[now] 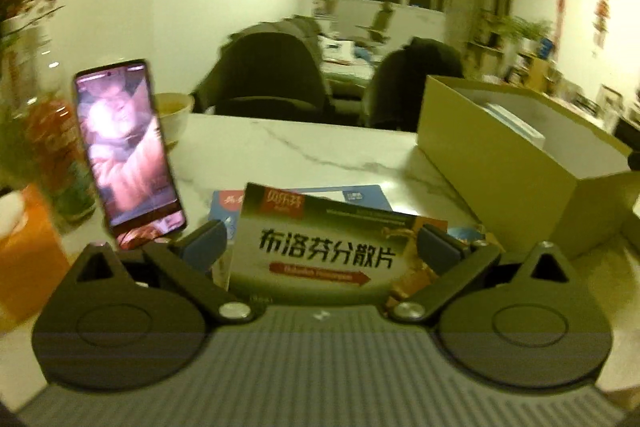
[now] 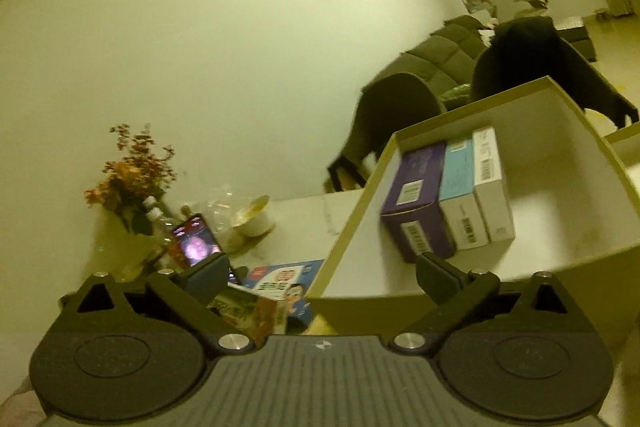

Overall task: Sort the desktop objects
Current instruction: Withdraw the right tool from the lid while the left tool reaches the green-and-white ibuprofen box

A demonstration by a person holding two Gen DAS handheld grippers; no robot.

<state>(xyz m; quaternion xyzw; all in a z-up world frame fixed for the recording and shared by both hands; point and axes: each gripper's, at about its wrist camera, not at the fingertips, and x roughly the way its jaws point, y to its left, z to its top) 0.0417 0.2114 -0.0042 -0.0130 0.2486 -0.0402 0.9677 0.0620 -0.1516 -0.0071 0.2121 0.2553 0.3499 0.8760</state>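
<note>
blue box (image 1: 360, 197) mostly hidden behind green medicine box (image 1: 320, 255), phone (image 1: 128, 147) screen blurred, bg furniture smeared

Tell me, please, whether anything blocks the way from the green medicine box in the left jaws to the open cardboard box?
Nothing visible does. The green medicine box sits between the left jaws, and only bare marble tabletop lies between it and the cardboard box to its right. The phone stands on the opposite side.

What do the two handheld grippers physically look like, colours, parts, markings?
Both look identical. The left gripper and right gripper have matte black linkage arms ending in slate-blue finger pads, silver pivot screws, two round black discs with embossed circles, and triangular cut-outs near the outer corners. The body is grey and ribbed, with a small white logo. No cables or sleeves are visible.
</note>
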